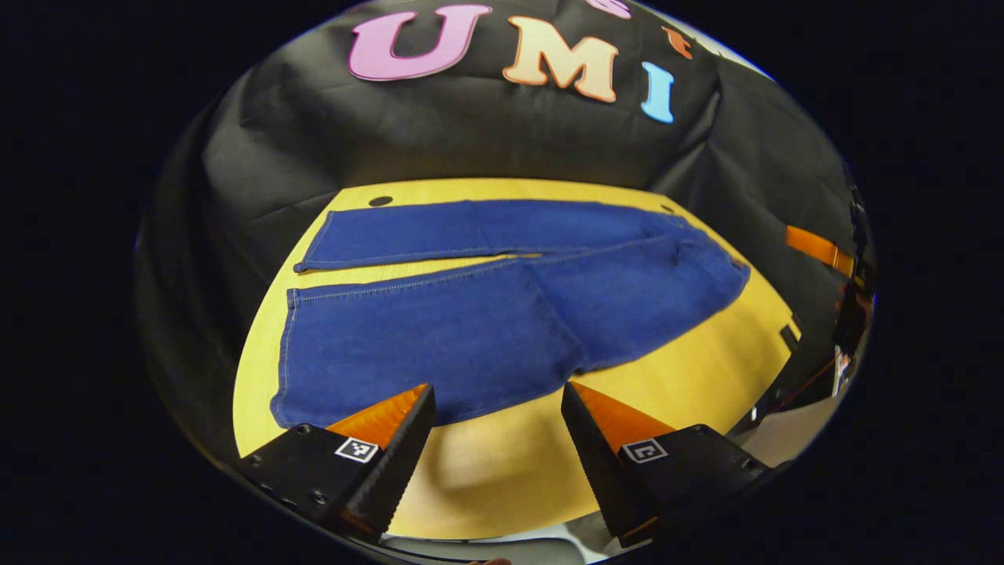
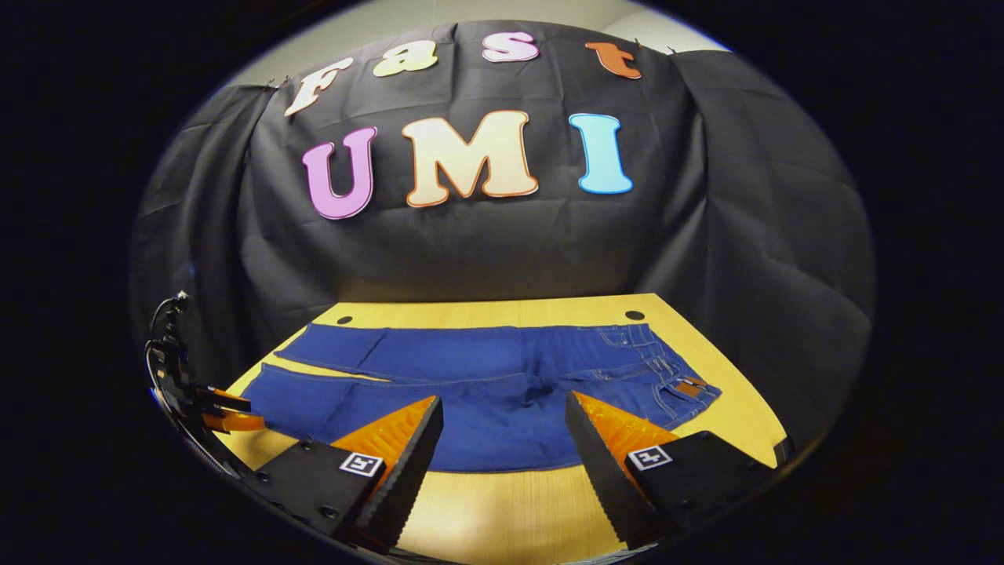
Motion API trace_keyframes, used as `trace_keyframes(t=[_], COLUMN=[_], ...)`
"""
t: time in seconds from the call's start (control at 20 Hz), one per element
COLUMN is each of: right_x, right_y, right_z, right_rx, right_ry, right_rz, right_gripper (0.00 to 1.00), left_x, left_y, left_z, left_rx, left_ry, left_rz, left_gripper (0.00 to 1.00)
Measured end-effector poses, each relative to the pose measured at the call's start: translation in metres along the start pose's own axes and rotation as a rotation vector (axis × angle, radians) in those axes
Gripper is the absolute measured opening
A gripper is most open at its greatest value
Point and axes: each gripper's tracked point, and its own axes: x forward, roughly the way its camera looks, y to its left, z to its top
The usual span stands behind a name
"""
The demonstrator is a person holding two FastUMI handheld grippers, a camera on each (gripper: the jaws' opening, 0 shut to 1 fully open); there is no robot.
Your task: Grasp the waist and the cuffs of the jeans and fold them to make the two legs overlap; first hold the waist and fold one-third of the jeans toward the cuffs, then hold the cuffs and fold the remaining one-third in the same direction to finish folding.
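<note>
Blue jeans (image 1: 486,306) lie flat on the yellow table (image 1: 682,384), legs spread apart, cuffs to the left and waist to the right. In the right gripper view the jeans (image 2: 486,392) show the waistband with a brown patch at the right. My left gripper (image 1: 498,392) hovers open above the near edge of the front leg, nothing between its fingers. My right gripper (image 2: 502,404) is open too, hanging over the near edge of the jeans by the seat. At the far left of the right gripper view sits the left gripper (image 2: 223,412), near the cuffs.
The black cloth wall (image 2: 486,243) closes the table's back and both sides. Two dark holes (image 2: 634,315) mark the table's far corners. A bare strip of yellow table (image 2: 502,502) runs along the near edge.
</note>
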Motion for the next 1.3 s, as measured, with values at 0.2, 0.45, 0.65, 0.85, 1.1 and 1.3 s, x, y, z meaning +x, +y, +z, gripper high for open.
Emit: trace_keyframes(t=[0.2, 0.45, 0.65, 0.85, 1.1, 1.3], right_x=[0.002, 0.003, 0.003, 0.003, 0.004, 0.006], right_y=[-0.002, -0.009, -0.02, -0.029, -0.042, -0.04], right_z=[-0.003, -0.002, -0.007, -0.004, -0.01, -0.013], right_rx=[-0.007, 0.013, 0.023, 0.036, 0.066, 0.079], right_ry=[0.018, 0.029, 0.044, 0.041, 0.053, 0.059], right_rz=[0.0, -0.011, -0.034, -0.048, -0.069, -0.058], right_gripper=[0.97, 0.97, 0.97, 0.97, 0.97, 0.94], left_x=[0.004, 0.003, 0.008, 0.008, 0.014, 0.016], left_y=[0.031, 0.062, 0.077, 0.08, 0.08, 0.079], left_z=[-0.025, -0.045, -0.047, -0.055, -0.057, -0.058], left_rx=[0.183, 0.374, 0.402, 0.405, 0.41, 0.422], left_ry=[0.139, 0.286, 0.349, 0.428, 0.493, 0.529], left_rz=[-0.029, -0.067, -0.098, -0.14, -0.166, -0.158], left_gripper=[0.96, 0.95, 0.95, 0.93, 0.91, 0.87])
